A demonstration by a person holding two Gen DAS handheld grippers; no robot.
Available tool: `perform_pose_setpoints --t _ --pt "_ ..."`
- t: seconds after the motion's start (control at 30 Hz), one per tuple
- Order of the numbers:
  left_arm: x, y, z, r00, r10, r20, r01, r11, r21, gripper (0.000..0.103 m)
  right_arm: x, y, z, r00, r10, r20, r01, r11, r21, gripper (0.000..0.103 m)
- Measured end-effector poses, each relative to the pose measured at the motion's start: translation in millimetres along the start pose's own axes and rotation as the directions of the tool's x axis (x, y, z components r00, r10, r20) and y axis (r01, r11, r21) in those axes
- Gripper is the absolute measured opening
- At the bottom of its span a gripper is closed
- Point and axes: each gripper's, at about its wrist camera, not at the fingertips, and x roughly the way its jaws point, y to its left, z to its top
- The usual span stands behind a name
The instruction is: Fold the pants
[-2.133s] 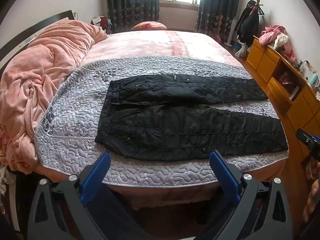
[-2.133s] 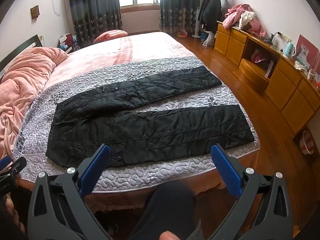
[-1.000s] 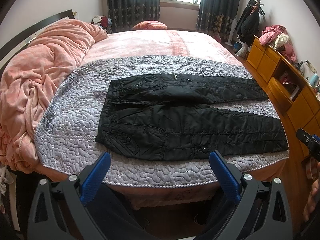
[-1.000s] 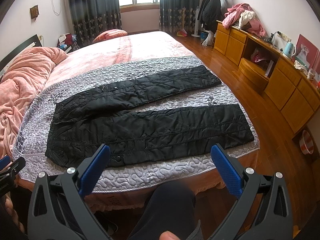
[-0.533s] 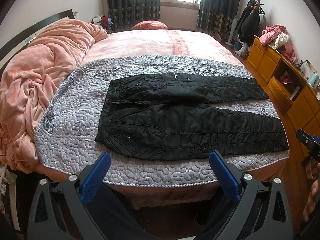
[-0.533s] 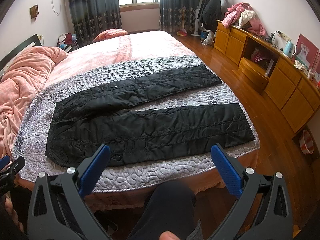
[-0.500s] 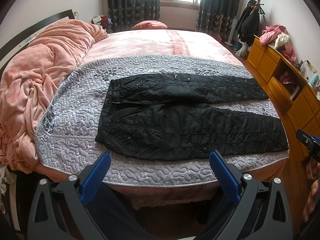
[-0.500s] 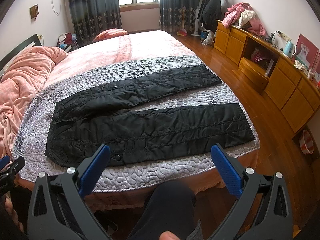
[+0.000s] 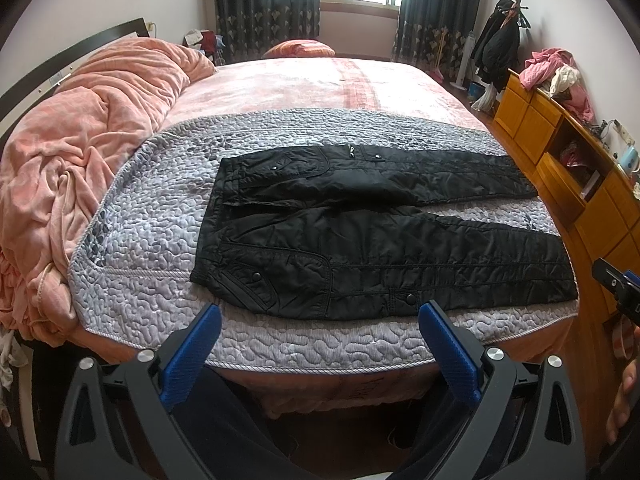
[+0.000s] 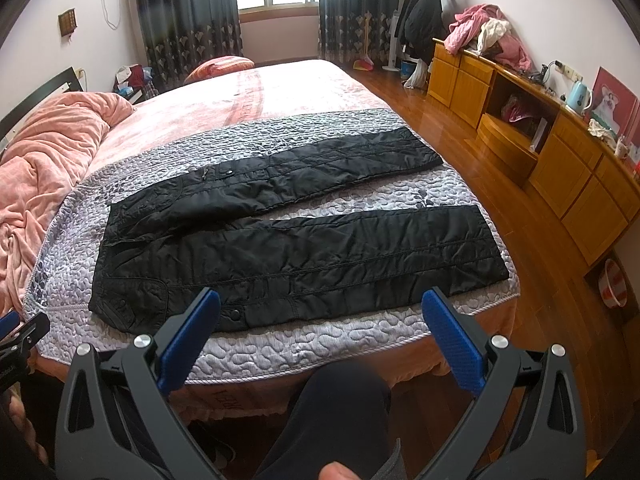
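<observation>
Black quilted pants [image 9: 360,236] [image 10: 288,240] lie flat on a grey quilted cover [image 9: 152,216] [image 10: 320,344] across the foot of the bed, waistband to the left, both legs spread apart and running right. My left gripper [image 9: 320,316] hangs open in front of the bed edge, just short of the near leg's lower hem, with nothing between its blue pads. My right gripper [image 10: 320,300] is open too, held off the bed edge in front of the near leg. A dark-clothed knee [image 10: 344,404] shows below it.
A rumpled pink duvet [image 9: 72,148] is piled on the bed's left side. Wooden cabinets [image 10: 560,152] with clothes and a kettle on top line the right wall, across a strip of wood floor [image 10: 560,320]. A coat rack [image 10: 424,12] stands by the curtains.
</observation>
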Motion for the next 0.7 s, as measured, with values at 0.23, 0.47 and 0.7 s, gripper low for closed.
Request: perform_pose_setpoints --t 0.23,0.47,0.7 --pt "0 0 -1 1.000 0.001 -0.001 -0.001 1.000 0.001 0.099 0 -1 1 1.000 0.000 -0.001 0.000 1.000 0.000 0.101" --pt "0 0 0 1.000 0.001 -0.001 -0.001 1.000 0.000 0.099 6 0 -4 1.000 0.000 -0.004 0.000 1.000 0.001 0.101" --pt "4 5 -4 1.000 0.000 -0.010 0.000 1.000 0.001 0.099 12 -2 -7 1.000 0.000 -0.014 0.000 1.000 -0.002 0.101"
